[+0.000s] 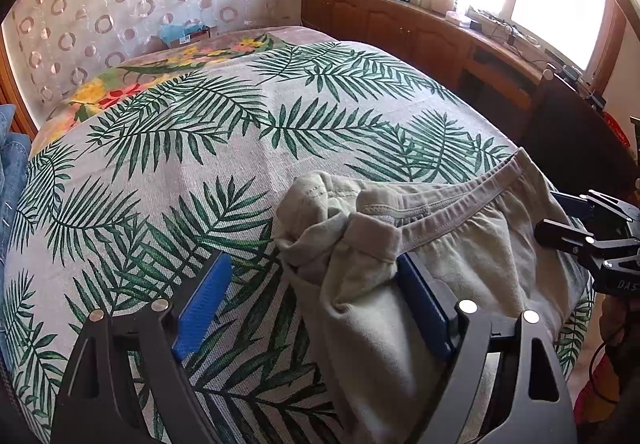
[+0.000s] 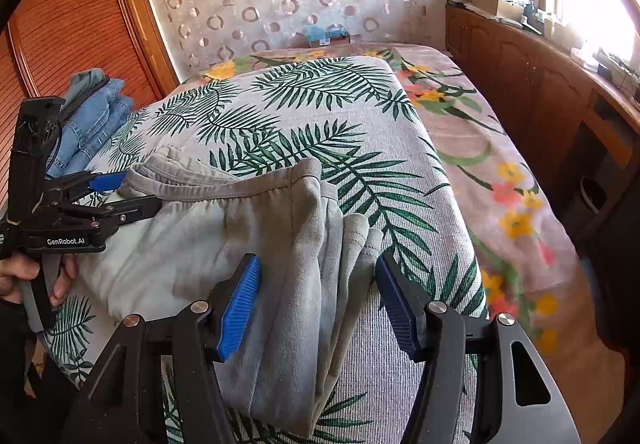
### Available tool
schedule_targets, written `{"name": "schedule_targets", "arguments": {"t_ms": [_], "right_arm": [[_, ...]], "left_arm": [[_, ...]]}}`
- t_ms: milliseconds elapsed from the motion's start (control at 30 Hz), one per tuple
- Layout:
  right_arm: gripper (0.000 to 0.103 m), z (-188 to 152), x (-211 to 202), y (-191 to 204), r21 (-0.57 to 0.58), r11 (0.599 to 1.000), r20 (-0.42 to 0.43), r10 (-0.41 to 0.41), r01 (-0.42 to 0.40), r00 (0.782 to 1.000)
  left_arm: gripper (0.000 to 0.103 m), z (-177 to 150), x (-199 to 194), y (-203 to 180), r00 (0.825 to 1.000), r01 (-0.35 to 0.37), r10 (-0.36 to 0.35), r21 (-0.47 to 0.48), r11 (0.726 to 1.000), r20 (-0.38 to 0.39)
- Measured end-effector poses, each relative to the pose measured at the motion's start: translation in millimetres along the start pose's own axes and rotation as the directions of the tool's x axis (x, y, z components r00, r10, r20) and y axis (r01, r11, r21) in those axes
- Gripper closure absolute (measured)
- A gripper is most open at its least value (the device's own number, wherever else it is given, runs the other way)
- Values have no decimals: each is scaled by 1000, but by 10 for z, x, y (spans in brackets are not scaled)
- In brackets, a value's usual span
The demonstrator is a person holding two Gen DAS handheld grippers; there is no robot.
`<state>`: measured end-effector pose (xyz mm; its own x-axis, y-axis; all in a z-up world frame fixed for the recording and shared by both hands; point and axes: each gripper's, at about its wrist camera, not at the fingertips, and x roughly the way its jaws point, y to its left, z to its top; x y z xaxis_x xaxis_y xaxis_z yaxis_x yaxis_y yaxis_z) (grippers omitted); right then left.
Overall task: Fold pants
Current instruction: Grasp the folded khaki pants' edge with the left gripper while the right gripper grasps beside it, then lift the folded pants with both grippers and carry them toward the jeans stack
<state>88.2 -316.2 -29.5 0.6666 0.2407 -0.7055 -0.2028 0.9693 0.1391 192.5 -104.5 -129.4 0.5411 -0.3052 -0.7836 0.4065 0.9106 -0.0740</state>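
Light grey pants point(image 1: 420, 244) lie folded in a bundle on the palm-leaf bedspread point(image 1: 200, 132). In the left wrist view my left gripper point(image 1: 316, 284) is open, its blue pads wide apart, with the bunched end of the pants between them. In the right wrist view my right gripper point(image 2: 320, 288) is open, its pads on either side of the folded leg ends of the pants point(image 2: 240, 228). The left gripper point(image 2: 120, 192) shows there at the waistband end. The right gripper point(image 1: 560, 220) shows at the right edge of the left wrist view.
Folded blue jeans point(image 2: 92, 116) lie on the bed's far left. A floral blanket point(image 2: 500, 172) covers the bed's right side. A wooden cabinet point(image 2: 540, 84) with clutter runs under the window. A wooden shutter door point(image 2: 72, 24) stands at the left.
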Motion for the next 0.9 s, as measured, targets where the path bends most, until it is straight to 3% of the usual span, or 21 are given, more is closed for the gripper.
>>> {"name": "schedule_targets", "arguments": {"t_ms": [200, 400, 500, 633, 833, 900], "right_arm": [[41, -26, 3, 31, -5, 1000, 12, -19, 19, 1000], [41, -12, 6, 2, 11, 999, 5, 39, -39, 999], [41, -8, 12, -10, 9, 999, 3, 50, -50, 999], [42, 3, 23, -53, 25, 997, 5, 79, -79, 997], [80, 42, 79, -144, 59, 992, -9, 115, -114, 993], [89, 47, 102, -188, 76, 986, -16, 147, -146, 989]], "left_arm": [[18, 4, 2, 2, 1000, 1, -1, 3, 1000, 0], [18, 60, 14, 50, 998, 63, -63, -40, 997, 4], [30, 99, 17, 67, 996, 91, -91, -42, 995, 6], [53, 118, 20, 59, 992, 124, -124, -48, 991, 12], [69, 126, 7, 26, 987, 158, -158, -59, 986, 0], [76, 124, -14, 22, 985, 172, -173, -59, 983, 0]]}}
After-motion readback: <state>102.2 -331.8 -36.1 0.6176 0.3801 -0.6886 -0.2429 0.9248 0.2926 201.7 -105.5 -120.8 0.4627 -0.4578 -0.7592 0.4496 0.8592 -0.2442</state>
